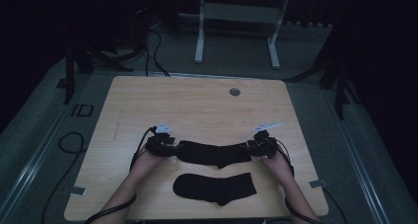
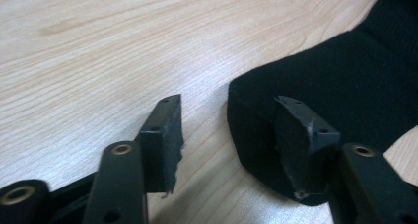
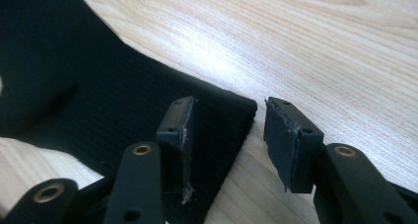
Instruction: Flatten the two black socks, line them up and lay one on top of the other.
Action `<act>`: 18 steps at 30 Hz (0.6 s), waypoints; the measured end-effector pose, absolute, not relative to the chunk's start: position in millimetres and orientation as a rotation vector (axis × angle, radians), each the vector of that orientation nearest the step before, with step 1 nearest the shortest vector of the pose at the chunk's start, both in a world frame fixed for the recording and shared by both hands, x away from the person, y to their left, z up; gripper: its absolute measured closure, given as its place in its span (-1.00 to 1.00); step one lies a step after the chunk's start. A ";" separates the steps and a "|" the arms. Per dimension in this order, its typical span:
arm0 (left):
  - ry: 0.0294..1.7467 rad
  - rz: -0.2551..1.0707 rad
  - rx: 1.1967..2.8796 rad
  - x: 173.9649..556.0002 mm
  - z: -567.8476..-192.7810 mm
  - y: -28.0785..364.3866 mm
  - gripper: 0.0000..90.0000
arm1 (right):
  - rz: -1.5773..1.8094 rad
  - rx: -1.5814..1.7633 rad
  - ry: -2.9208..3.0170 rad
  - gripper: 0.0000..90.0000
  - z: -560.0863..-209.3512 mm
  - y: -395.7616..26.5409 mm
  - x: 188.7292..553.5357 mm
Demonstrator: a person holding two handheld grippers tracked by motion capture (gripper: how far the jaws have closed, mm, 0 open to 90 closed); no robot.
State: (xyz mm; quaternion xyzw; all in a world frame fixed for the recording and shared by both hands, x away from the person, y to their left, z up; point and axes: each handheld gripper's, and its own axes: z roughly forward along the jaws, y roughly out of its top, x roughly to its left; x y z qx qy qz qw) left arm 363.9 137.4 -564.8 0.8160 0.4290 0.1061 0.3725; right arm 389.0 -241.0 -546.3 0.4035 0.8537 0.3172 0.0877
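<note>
Sock (image 1: pixel 214 153) beside second sock (image 1: pixel 215 187)

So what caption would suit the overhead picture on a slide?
Two hand-held grippers, left and right, open at either end of a black sock; second sock nearer.

We see table (image 1: pixel 197 105) from fixed high camera, above near edge, facing forward and down, far enough to take in whole tabletop plus floor beyond. Left gripper (image 1: pixel 165 147) camera sits low, close over wood, looking along own jaws toward end of upper black sock (image 2: pixel 335 86). Right gripper (image 1: pixel 259 147) camera likewise, close, facing opposite end of same sock. All three views share that sock and surrounding wood.
</note>
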 end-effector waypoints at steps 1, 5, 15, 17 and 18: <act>1.085 0.268 2.097 364.0 -565.4 136.5 0.09 | 0.927 1.194 2.546 0.26 -548.0 -240.1 389.5; 1.049 0.294 2.142 362.4 -564.0 131.2 0.24 | 0.918 1.177 2.543 0.36 -549.4 -238.6 388.6; 0.995 0.300 2.160 356.7 -564.8 124.8 0.90 | 0.912 1.121 2.544 0.81 -550.2 -231.9 383.4; 0.995 0.300 2.160 356.7 -564.8 124.8 0.91 | 0.910 1.117 2.543 0.81 -550.1 -230.9 382.9; 0.995 0.304 2.154 355.8 -565.1 124.0 0.91 | 0.910 1.117 2.543 0.82 -550.1 -230.9 382.9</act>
